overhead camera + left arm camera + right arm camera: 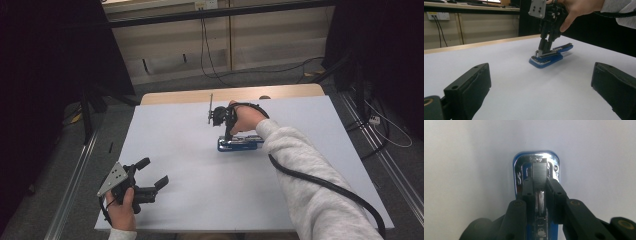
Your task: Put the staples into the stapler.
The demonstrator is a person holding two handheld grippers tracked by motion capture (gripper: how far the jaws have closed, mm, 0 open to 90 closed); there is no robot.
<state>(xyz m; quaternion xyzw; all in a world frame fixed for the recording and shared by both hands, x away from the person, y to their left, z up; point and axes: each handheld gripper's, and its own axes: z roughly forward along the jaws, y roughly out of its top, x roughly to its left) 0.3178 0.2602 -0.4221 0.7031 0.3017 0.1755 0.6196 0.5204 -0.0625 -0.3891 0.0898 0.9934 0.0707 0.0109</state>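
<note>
A blue stapler with a chrome base lies on the white table, right of centre. My right gripper points straight down onto its left end. In the right gripper view the two jaws press on either side of the stapler's narrow metal staple channel, with my right gripper shut on it. The left gripper view shows the right gripper standing on the stapler, held by a hand. My left gripper rests at the near left, open and with nothing between its jaws.
The table's wooden far edge shows beyond the white sheet. Black curtains hang at both sides, and cables lie on the floor behind. Metal rails run along the table's left and right. The right gripper's thick cable trails over the sleeve.
</note>
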